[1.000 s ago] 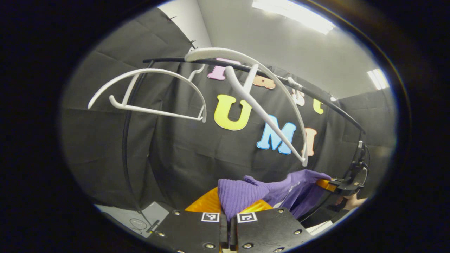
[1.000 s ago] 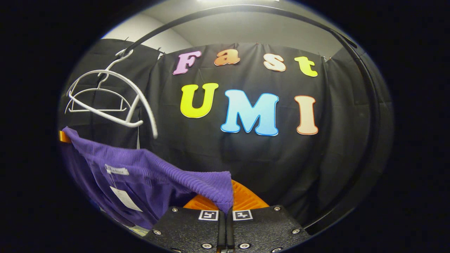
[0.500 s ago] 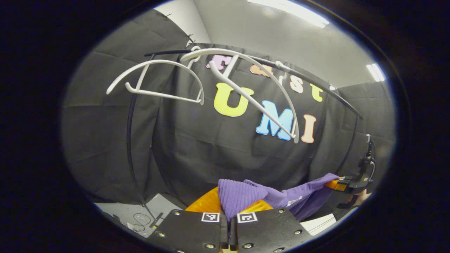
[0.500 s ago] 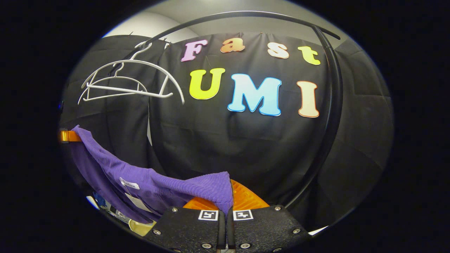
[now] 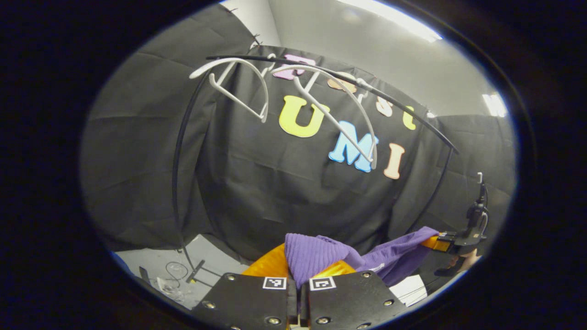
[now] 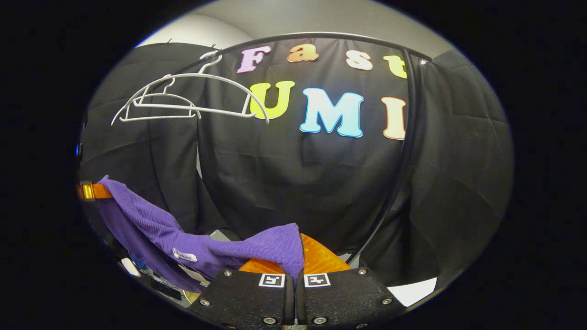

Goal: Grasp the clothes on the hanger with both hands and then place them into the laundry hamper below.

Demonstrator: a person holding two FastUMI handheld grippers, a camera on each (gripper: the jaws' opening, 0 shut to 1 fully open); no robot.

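Between the closed fingers of the left gripper [image 5: 298, 286] a fold of the purple garment [image 5: 316, 256] is pinched, both fingers pressing on the knit cloth. From there the fabric runs off to the far side of the left gripper view, where the right gripper [image 5: 451, 240] grips its other corner. The right gripper view gives the mirror of this: that claw is likewise clamped on the ribbed purple cloth, which sags in a shallow curve toward the other gripper at the frame's edge, a small label showing on the cloth. Above and well apart from the garment, two white hangers [image 6: 183, 98] hang bare on the black rail [image 6: 321, 36], so the lift-off step looks done and the carry down is the step in hand. No hamper can be made out for certain. The next move, as I judge it, calls for lowering both hands together over the hamper, keeping the cloth from trailing past its rim, then opening both claws.
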